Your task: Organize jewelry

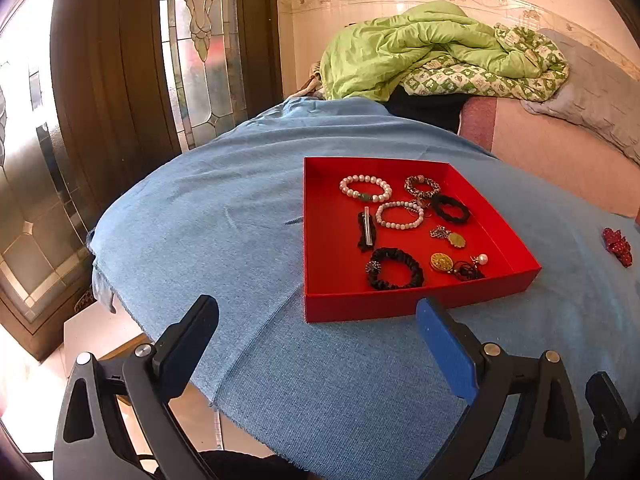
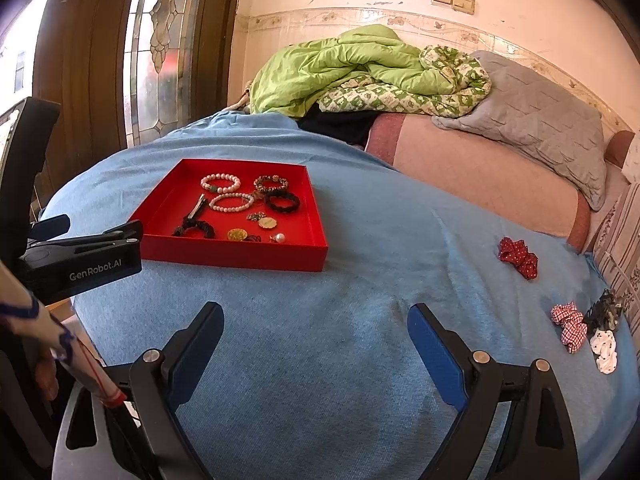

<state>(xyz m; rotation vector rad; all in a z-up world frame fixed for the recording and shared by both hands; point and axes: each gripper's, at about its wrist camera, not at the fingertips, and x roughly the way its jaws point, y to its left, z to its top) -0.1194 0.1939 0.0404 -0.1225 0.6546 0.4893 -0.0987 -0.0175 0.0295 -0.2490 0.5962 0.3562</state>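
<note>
Both claws, left (image 1: 318, 330) and right (image 2: 316, 334), spread empty over blue cloth (image 2: 320, 360). Jewelry gathered in red tray (image 2: 236, 258); scrunchies (image 2: 518, 257) loose far right, likely awaiting right-claw pickup.

The tray's (image 2: 240, 258) near wall hides part of the black scrunchie (image 2: 200, 229) in the right view.
</note>
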